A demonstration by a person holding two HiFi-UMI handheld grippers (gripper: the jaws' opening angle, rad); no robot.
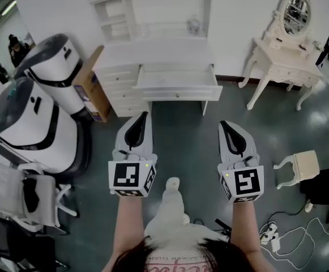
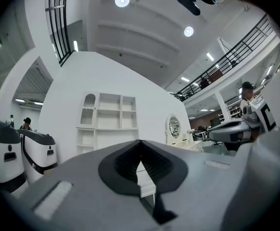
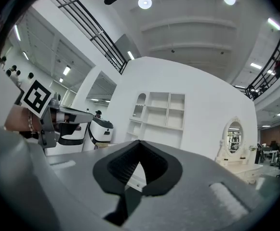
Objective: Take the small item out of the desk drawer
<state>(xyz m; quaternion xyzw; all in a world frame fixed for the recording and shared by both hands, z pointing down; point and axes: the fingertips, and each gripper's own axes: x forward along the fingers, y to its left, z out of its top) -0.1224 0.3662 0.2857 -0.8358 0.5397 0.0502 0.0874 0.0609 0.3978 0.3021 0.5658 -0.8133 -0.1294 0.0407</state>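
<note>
Left tongs (image 1: 142, 117) and right tongs (image 1: 223, 123) are held side by side at centre frame in the head view, tips pointing up-frame toward the counter (image 1: 153, 52). Each gripper view shows its jaws closed tip to tip, with nothing between them. My guess is they are carried shut and level because the person stands well back from the furniture, with bare floor (image 1: 181, 123) between, so this looks like the approach.

The drawer (image 1: 178, 84) stands pulled out at upper centre, front panel toward the person, which leaves the inside open to a reach from above. The small item can't be made out from here, because the drawer's inside reads as one pale patch. If it's there, it is in that drawer and well apart from both tongs.

Around the counter:
- cardboard box (image 1: 90, 86) leaning at its left end
- two white machines (image 1: 45, 112) at left
- dressing table (image 1: 283, 50) at upper right
- stool (image 1: 303, 166) at right

Writing: only the black-and-white square markers on the cubes (image 1: 131, 177). The shirt print at the bottom edge is too blurred to read, and no brand is legible anywhere.
</note>
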